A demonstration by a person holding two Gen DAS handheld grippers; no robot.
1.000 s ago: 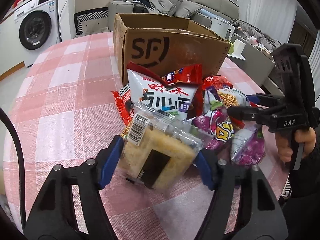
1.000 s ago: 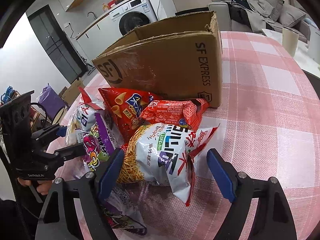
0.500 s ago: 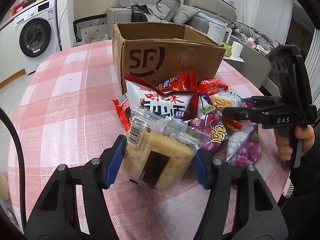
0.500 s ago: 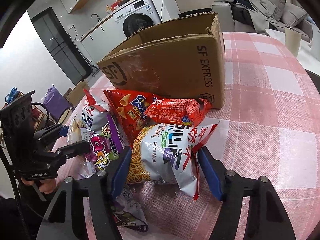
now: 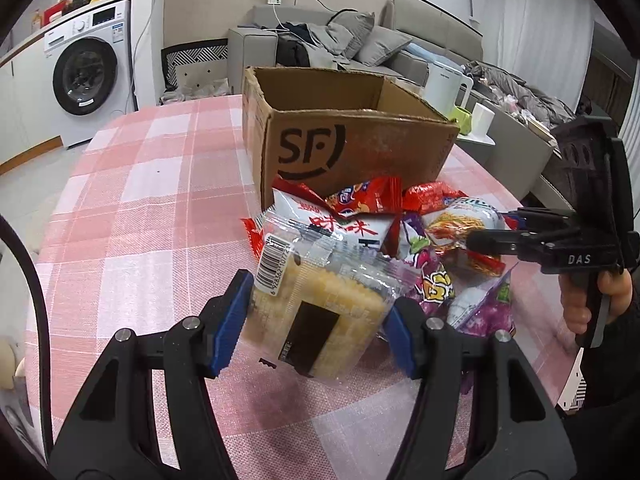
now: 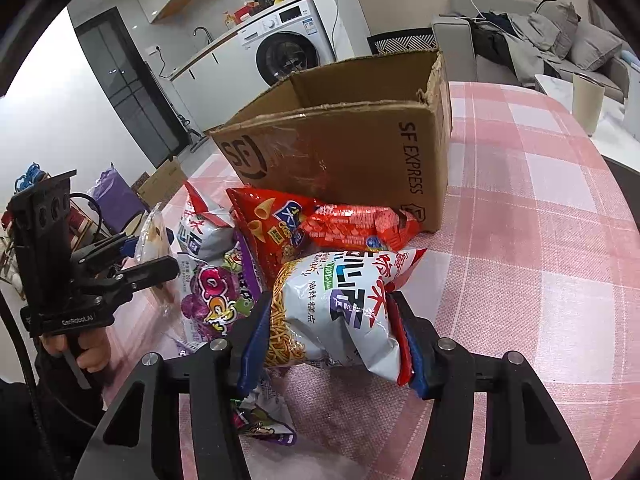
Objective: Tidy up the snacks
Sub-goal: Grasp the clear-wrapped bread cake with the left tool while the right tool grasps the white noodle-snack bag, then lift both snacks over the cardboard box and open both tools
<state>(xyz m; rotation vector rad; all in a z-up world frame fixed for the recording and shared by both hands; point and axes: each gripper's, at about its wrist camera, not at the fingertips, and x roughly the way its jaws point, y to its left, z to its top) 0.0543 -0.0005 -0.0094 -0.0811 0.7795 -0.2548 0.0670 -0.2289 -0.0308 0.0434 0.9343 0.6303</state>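
Since a second ago, the right tool (image 6: 334, 334) has been brought in from wide apart; its jaws are closing, and both blue pads (image 6: 256, 340) are now pressed against the noodle bag (image 6: 332, 304), which is pinched between them. The left tool (image 5: 318, 326) has narrowed slightly and is clamped on the rice cake pack (image 5: 320, 312).

Only in the left wrist view are the pack's face and barcode label seen: a clear wrapper over pale, grainy cake with a dark label, held at the near edge of the snack pile above the tabletop (image 5: 132, 216). In the right wrist view that pack is glimpsed edge-on only, beside the left tool at far left.

Only the right wrist view shows the noodle bag in full: white and grey, with a picture of yellow fried noodles, bold dark characters and red trim, crumpled at the grip. Beyond it lie a purple bag (image 6: 218, 296), an orange cone-snack bag (image 6: 268, 222) and a red packet (image 6: 352, 226), all just before the open box (image 6: 352, 148). A washer (image 6: 288, 52) stands farther back.
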